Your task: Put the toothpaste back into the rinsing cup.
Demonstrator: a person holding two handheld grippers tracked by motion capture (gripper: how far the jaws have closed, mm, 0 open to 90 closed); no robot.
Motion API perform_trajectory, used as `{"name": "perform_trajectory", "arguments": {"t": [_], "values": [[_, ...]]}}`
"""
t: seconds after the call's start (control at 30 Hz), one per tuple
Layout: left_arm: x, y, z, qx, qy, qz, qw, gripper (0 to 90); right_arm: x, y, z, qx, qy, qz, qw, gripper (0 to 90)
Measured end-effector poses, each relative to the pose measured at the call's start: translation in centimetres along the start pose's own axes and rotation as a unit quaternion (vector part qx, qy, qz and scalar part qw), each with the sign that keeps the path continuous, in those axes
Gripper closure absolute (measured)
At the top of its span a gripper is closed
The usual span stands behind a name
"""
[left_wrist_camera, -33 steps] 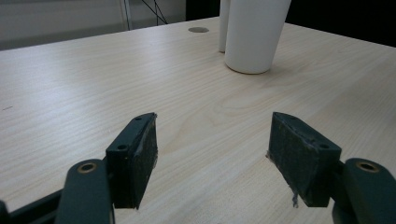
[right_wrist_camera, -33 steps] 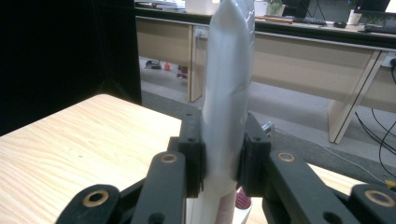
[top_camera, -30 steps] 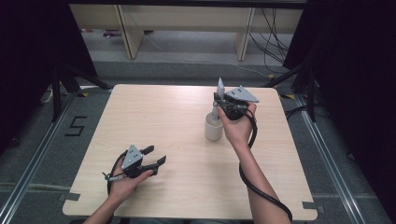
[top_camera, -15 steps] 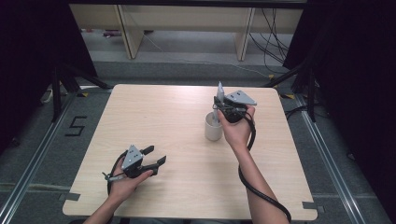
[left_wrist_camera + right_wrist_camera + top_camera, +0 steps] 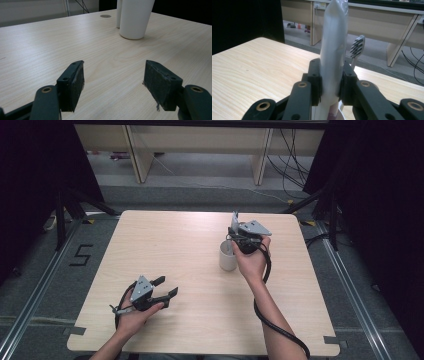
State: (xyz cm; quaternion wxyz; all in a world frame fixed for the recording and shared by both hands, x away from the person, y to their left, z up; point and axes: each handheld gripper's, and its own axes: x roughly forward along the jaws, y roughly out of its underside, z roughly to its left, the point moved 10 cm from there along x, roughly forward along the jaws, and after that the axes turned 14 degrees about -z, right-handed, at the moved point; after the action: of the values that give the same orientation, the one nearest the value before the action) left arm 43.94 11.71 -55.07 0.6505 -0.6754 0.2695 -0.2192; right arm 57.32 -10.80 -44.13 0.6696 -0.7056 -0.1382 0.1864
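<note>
My right gripper (image 5: pixel 329 92) is clenched on a pale, upright plastic tube (image 5: pixel 333 50) — toothpaste, I'd guess — poised over the white cup (image 5: pixel 227 257) mid-counter, where a striped-bristle toothbrush (image 5: pixel 357 48) already stands. Lowering and releasing remain — my left gripper (image 5: pixel 113 85) rests released on the light wooden counter (image 5: pixel 165 245).

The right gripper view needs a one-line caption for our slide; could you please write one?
Right gripper clamps a soft white toothpaste tube upright above a white cup, beside a striped-bristle toothbrush.
</note>
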Motion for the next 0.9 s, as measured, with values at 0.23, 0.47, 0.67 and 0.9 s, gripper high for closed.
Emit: {"name": "perform_trajectory", "arguments": {"t": [0.23,0.47,0.67,0.9], "values": [[0.1,0.0,0.0,0.0,0.003,-0.004,1.0,32.5,0.2,0.9,0.2,0.012,0.002,0.006,0.9999,75.3],[0.0,0.0,0.0,0.001,0.002,-0.002,1.0,32.5,0.3,1.3,0.0,0.01,0.007,0.007,0.9999,75.3],[0.0,0.0,0.0,0.002,0.001,0.001,1.0,32.6,0.4,1.5,0.0,-0.007,-0.005,0.008,0.9999,75.2],[0.0,0.0,0.0,0.002,0.002,0.001,1.0,32.5,0.2,2.0,0.1,0.01,0.003,0.018,0.9998,75.1]]}}
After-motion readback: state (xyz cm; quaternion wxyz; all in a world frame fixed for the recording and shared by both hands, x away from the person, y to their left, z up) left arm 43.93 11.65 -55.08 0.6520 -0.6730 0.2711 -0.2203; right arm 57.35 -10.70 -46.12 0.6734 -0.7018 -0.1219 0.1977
